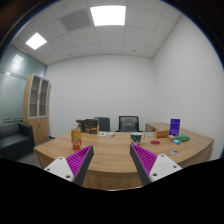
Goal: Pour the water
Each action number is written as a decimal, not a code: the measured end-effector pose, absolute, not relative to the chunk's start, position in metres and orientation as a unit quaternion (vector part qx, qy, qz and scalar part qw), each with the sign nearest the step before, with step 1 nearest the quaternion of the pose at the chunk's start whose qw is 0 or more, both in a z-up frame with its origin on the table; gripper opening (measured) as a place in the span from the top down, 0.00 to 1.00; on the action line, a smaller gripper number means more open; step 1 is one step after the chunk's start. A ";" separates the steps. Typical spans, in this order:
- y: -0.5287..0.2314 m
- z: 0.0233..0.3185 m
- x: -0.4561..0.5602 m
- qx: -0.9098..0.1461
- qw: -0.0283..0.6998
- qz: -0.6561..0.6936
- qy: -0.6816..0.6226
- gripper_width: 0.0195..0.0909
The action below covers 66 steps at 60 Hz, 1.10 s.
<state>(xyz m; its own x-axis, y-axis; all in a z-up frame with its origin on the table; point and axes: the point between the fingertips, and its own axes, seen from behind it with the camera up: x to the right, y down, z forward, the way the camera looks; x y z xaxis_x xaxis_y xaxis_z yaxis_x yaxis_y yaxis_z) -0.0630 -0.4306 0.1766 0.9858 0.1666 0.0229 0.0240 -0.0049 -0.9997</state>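
The gripper [112,163] is held high and well back from a long wooden conference table [115,150], its two fingers spread wide with nothing between them. The purple pad [81,160] of the left finger and the pad of the right finger [146,158] both face inward over the table's near edge.

Beyond the left finger, at about eleven o'clock, small containers [78,136] stand near the table's far side; they are too small to tell which holds water. Beyond the right finger, at about one o'clock, lie a green object [137,138] and a purple box [174,127].

Black office chairs [128,123] stand behind the table against a white wall. A wooden cabinet [37,105] stands at ten o'clock, with a dark sofa [14,141] beside it.
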 end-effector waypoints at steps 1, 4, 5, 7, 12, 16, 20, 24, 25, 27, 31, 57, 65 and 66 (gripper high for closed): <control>-0.431 0.177 -0.064 -0.707 0.702 0.052 -0.068 0.13; -0.432 0.177 -0.067 -0.706 0.702 0.060 -0.072 0.13; -0.431 0.176 -0.068 -0.705 0.702 0.061 -0.072 0.13; -0.432 0.175 -0.067 -0.706 0.701 0.064 -0.072 0.13; -0.430 0.174 -0.074 -0.705 0.701 0.072 -0.075 0.13; -0.425 0.171 -0.084 -0.707 0.699 0.078 -0.081 0.13; -0.418 0.169 -0.101 -0.707 0.696 0.086 -0.088 0.14; -0.406 0.166 -0.128 -0.707 0.693 0.099 -0.099 0.13; -0.402 0.166 -0.136 -0.707 0.692 0.103 -0.103 0.13; -0.394 0.165 -0.154 -0.706 0.691 0.112 -0.111 0.13; -0.373 0.167 -0.192 -0.698 0.692 0.132 -0.129 0.13; -0.142 0.121 -0.351 -0.733 0.662 0.092 -0.126 0.14; -0.108 0.106 -0.374 -0.741 0.654 0.078 -0.127 0.15; -0.106 0.104 -0.370 -0.743 0.652 0.077 -0.127 0.17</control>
